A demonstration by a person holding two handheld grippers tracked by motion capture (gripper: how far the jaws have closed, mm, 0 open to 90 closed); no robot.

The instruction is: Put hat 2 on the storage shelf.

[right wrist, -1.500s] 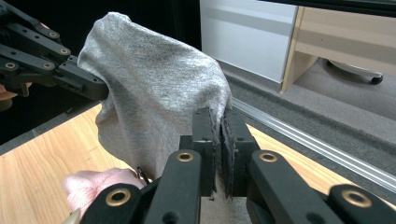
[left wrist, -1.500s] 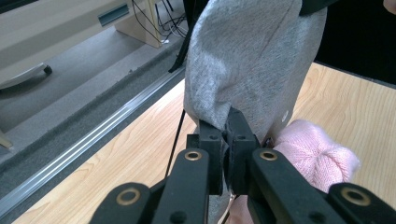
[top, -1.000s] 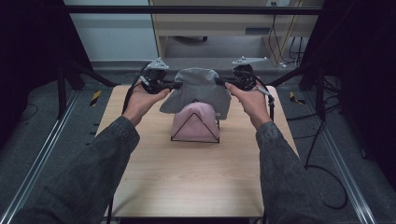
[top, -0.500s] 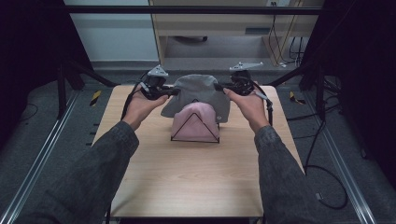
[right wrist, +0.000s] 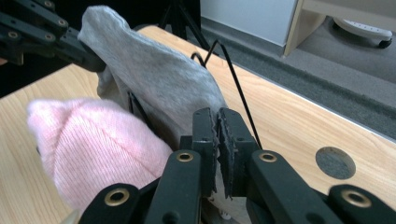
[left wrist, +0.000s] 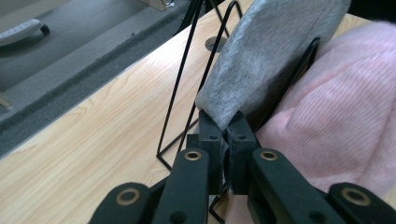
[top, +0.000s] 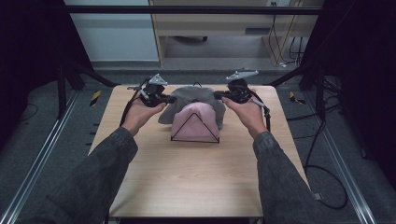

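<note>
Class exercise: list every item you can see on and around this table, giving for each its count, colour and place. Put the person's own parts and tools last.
grey hat: one, grey, stretched between the two grippers over the back part of the wire rack.
pink hat: one, pink, knitted, on the front part of the rack, in front of the grey one.
wire rack: one, black, three-cornered frames, standing mid-table.
table: one, light wood, with a round hole near its far edge.
cabinet: one, pale wood, on the floor behind the table.
left gripper: one, black, shut on the grey hat's edge, at the hat's left side.
right gripper: one, black, shut on the grey hat's other edge.
forearms: two, dark grey sleeves, coming in from the bottom of the high view.
</note>
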